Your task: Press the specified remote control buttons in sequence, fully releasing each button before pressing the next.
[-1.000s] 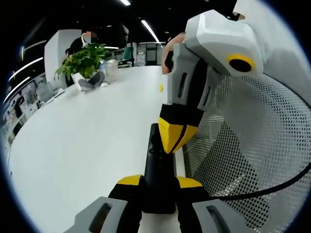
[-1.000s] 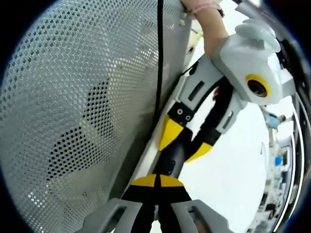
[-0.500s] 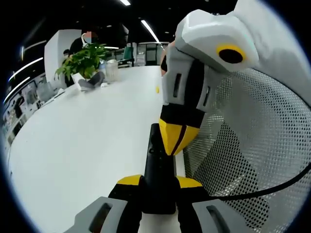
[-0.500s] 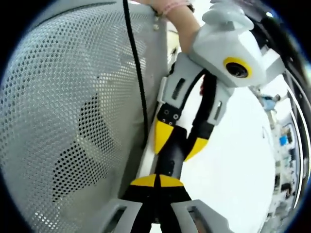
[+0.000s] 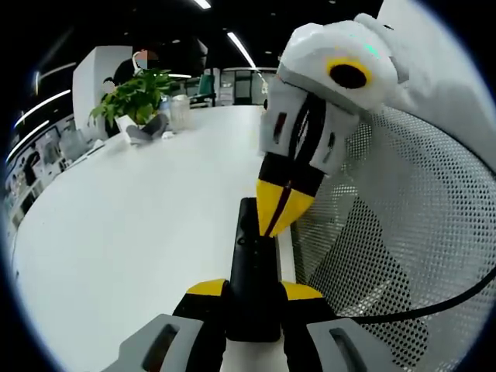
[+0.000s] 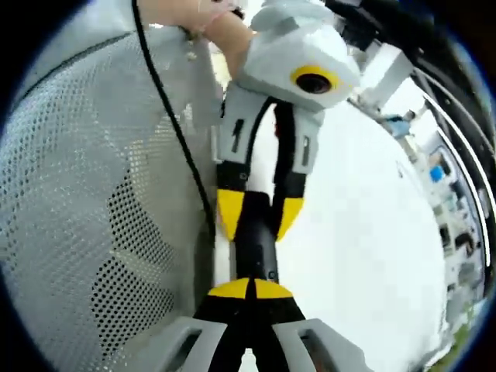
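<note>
In my left gripper view, the left gripper [image 5: 253, 293] has its yellow-tipped jaws clamped on either side of the black remote control [image 5: 253, 275], holding its near end while the rest of it points away over the white table [image 5: 132, 225], close to the table's edge beside a grey mesh chair back [image 5: 403, 232]. The right gripper [image 5: 277, 211] comes down from above with its yellow tips drawn together into one point, and that point sits on the remote's upper face, partway along its length. In my right gripper view I see the same pairing from the other side: the right gripper's [image 6: 249, 290] own jaws meet with no gap between them, their tip against the remote control [image 6: 256, 246], and the left gripper [image 6: 253, 215] grips the remote from beyond, one yellow finger on each side. A potted plant [image 5: 133, 97] stands far off on the table.
</note>
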